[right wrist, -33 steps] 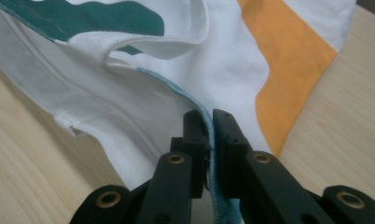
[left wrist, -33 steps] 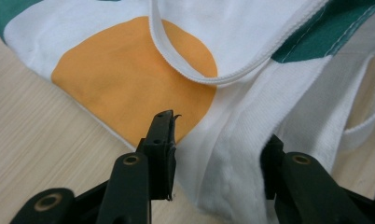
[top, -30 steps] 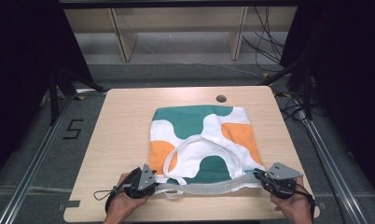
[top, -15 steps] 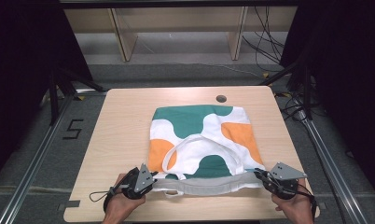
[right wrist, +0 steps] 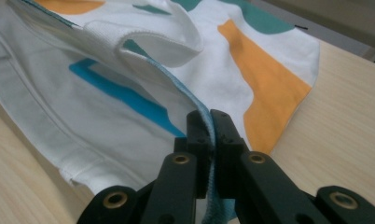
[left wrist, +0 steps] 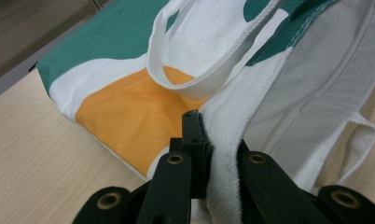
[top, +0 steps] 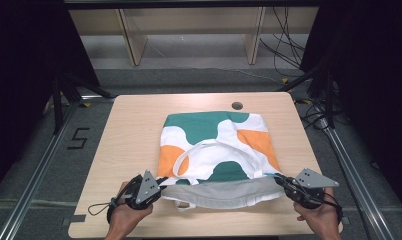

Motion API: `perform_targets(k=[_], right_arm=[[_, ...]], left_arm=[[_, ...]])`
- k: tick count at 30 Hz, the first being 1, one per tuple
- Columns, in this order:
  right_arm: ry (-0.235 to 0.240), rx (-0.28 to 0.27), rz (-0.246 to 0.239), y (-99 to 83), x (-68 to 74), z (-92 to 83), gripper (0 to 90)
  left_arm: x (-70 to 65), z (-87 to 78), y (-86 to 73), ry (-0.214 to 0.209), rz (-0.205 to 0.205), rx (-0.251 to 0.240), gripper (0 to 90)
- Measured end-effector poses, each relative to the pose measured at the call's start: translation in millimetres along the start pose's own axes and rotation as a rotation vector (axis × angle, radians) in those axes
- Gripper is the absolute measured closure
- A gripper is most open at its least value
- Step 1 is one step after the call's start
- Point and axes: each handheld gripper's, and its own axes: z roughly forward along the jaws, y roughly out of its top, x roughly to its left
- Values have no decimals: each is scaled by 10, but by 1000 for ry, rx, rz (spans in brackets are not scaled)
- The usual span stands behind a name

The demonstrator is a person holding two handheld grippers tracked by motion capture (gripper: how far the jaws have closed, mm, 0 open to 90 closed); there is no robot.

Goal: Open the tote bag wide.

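I'm pinching the bag's (top: 216, 145) near left corner with the left gripper (top: 161, 183), its jaws having just been closing and now clamping the white rim cloth between them. The bag is lying flat mid-table (top: 134, 125), green, white and orange, its handle (top: 214, 150) looping on top and the near rim lifting open. At the right, I'm pinching the rim's other corner with the right gripper (top: 280, 180), jaws pressing together on the blue-edged hem.
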Motion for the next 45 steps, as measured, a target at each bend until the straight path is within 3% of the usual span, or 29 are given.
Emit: perform_targets(k=[1,4,6,7,8,10,11,13,14,22,25,26,27,29,31,32,34,36,39,41,43,45], right_arm=[[14,-20,23,65,-15,-34,880],[11,-47,20,131,-35,-65,881],[-1,-89,-9,300,-76,-131,882],[0,-95,1,341,-76,-155,883],[-5,-124,-22,425,-113,-195,883],[-3,-132,-13,470,-124,-223,883],[-11,-161,0,552,-139,-272,883],[-33,-221,-44,752,-192,-362,884],[-42,-241,-43,834,-203,-401,884],[-29,-310,-40,1148,-211,-624,885],[-45,-379,-69,1277,-234,-770,885],[-45,-379,-69,1277,-234,-770,885],[-31,-405,-51,1354,-238,-816,885],[-42,-421,-67,1403,-260,-836,885],[-57,-443,-70,1532,-315,-870,885],[-54,-432,-58,1591,-335,-877,885],[-65,-432,-64,1681,-401,-860,885],[-73,-411,-66,1735,-474,-771,885],[-87,-366,-58,1654,-532,-566,885],[-95,-340,-55,1612,-516,-504,885],[-122,-327,-78,1570,-515,-451,885],[-113,-316,-66,1517,-510,-411,884]], left_arm=[[30,-40,51,17,-6,-17,854],[72,-87,124,34,-2,-46,855],[108,-153,235,61,-2,-68,856],[118,-179,276,71,5,-77,857],[168,-259,393,89,23,-110,858],[199,-309,468,102,26,-134,858],[218,-347,527,116,25,-151,859],[260,-410,629,142,38,-178,861],[290,-451,691,153,37,-197,862],[361,-775,1055,188,52,-315,865],[394,-942,1236,206,61,-379,866],[394,-942,1236,206,61,-379,866],[434,-980,1318,215,52,-419,866],[458,-1001,1373,222,43,-441,866],[547,-1062,1483,254,118,-431,865],[519,-1032,1504,222,24,-454,865],[598,-966,1535,202,4,-471,865],[697,-806,1498,209,-14,-433,865],[798,-560,1309,151,-114,-428,863],[781,-506,1245,147,-125,-420,863],[746,-470,1173,139,-113,-390,862],[711,-447,1102,137,-95,-370,861]])
